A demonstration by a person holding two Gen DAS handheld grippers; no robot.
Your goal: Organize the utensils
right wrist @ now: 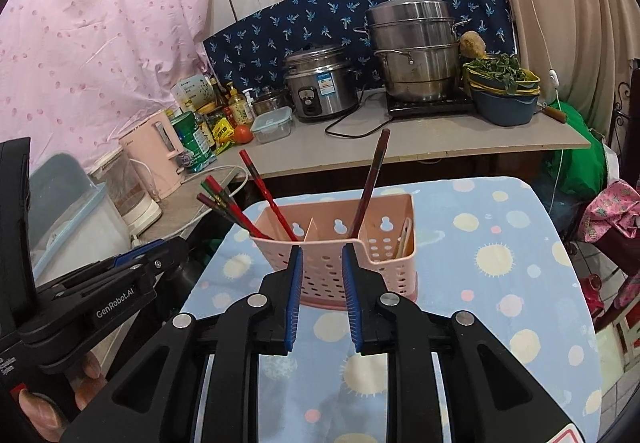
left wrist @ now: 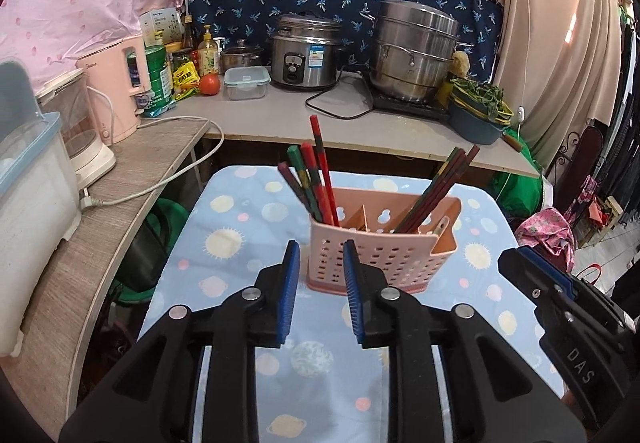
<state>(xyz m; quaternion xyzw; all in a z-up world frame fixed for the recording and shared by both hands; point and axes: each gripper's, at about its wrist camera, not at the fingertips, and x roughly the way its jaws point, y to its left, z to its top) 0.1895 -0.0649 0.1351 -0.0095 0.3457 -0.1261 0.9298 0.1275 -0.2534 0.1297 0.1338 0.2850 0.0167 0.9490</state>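
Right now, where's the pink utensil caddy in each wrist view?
Left wrist: caddy centre, just right of and beyond the left gripper.
Right wrist: caddy centre, straight beyond the right gripper.
Shared landmark: rice cooker on the counter behind.

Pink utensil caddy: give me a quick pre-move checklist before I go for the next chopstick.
1. Left gripper empty, jaws apart: ok.
2. Right gripper empty, jaws apart: ok.
3. Pink caddy upright on the blue cloth: ok.
4. Chopsticks in the end compartments, leaning outward: ok.
5. Middle compartment contents: cannot tell.
6. Loose utensils on the cloth: none in view.
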